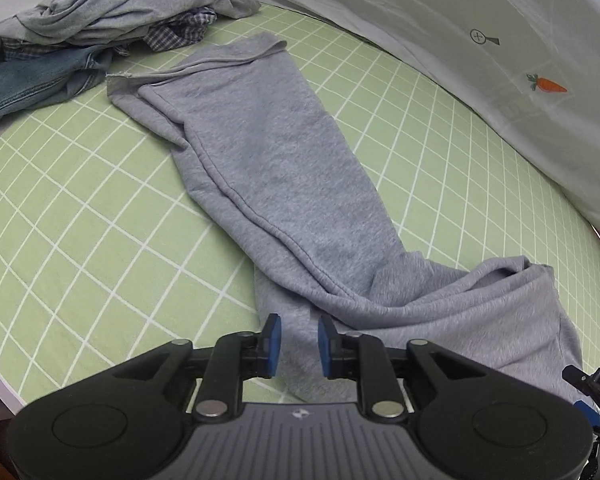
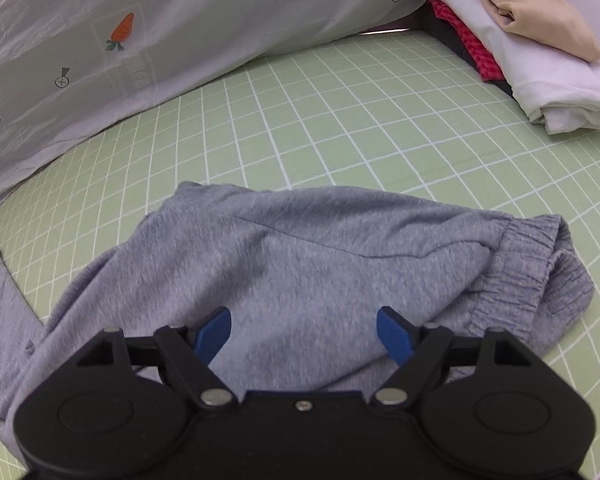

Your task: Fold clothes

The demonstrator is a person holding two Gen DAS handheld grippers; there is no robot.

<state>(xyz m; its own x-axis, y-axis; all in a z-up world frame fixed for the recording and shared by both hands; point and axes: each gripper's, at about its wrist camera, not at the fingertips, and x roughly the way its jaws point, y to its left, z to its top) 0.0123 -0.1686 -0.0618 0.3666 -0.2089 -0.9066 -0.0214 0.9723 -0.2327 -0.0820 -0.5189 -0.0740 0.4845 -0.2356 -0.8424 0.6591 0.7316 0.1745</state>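
Grey sweatpants [image 1: 284,184] lie on the green checked sheet [image 1: 80,216], legs stretched away to the upper left, one leg on the other. My left gripper [image 1: 299,344] hovers over the near part of the pants, jaws a little apart, nothing between them. In the right wrist view the pants' seat and elastic waistband [image 2: 516,272] lie bunched. My right gripper [image 2: 304,334] is wide open just above the seat fabric [image 2: 300,264], holding nothing.
A heap of unfolded clothes [image 1: 100,12], grey, checked and denim, lies at the far left. A stack of folded clothes [image 2: 532,40] sits at the far right. A white quilt with carrot prints [image 2: 100,52] borders the back of the sheet.
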